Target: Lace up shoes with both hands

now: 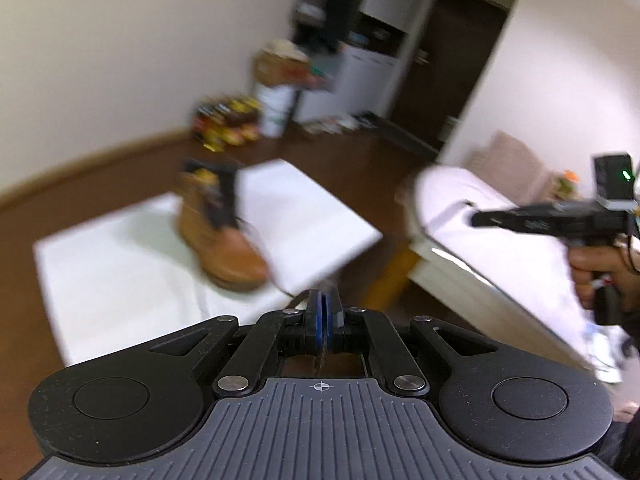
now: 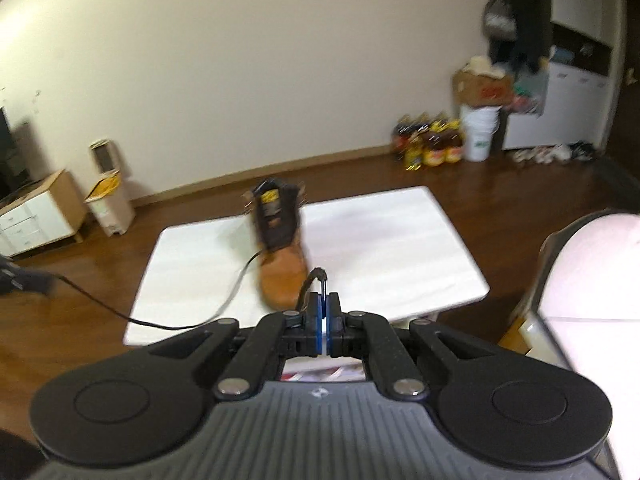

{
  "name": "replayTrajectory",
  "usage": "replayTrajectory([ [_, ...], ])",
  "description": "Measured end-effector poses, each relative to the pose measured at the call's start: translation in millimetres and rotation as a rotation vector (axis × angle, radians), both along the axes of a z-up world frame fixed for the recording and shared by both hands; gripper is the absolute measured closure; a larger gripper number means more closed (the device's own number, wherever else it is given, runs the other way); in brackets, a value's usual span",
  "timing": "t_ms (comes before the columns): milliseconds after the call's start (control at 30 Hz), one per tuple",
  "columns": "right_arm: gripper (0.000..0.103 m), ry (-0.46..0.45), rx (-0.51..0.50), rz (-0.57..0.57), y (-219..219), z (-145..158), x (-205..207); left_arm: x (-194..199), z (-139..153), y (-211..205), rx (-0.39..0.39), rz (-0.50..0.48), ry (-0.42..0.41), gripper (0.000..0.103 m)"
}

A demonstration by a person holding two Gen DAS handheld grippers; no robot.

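Tan matt leather boot [image 2: 282, 276], glossy dark wood floor [image 2: 520, 216]

No lettering can be read in either view. The cardboard box [image 2: 482, 86] on the white bucket [image 2: 479, 133] at the far right by the wall bears a red mark, too blurred to spell out. The bucket carries a small green print, also illegible. The bottles [image 2: 430, 140] just left of it have yellow labels that smear together. A yellow tag on the boot [image 2: 280, 248] tongue cannot be read. A crosshair sign [image 1: 319, 387] stands on the near grey gripper housing.
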State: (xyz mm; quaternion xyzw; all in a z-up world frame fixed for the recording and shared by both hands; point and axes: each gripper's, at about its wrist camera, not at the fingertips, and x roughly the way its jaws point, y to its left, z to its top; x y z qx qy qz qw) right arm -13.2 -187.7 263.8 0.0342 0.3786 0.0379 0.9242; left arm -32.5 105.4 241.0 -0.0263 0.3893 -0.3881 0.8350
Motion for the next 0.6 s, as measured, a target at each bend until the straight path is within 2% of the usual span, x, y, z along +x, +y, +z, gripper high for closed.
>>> replayTrajectory([
  [100, 0.101, 0.017, -0.046, 0.014, 7, -3, -17, -9, -7, -23, -0.027, -0.054, 0.012, 0.101],
  [200, 0.101, 0.044, -0.109, 0.045, 14, -12, -30, -23, -21, -46, -0.019, -0.13, 0.009, 0.101],
  [367, 0.101, 0.089, -0.139, 0.087, 32, -32, -53, -43, -45, -79, 0.021, -0.247, 0.035, 0.101],
  [433, 0.101, 0.12, -0.135, 0.103, 37, -41, -59, -53, -53, -83, 0.052, -0.265, 0.036, 0.101],
  [600, 0.101, 0.17, -0.14, 0.118, 41, -48, -78, -57, -64, -84, 0.058, -0.282, 0.048, 0.101],
])
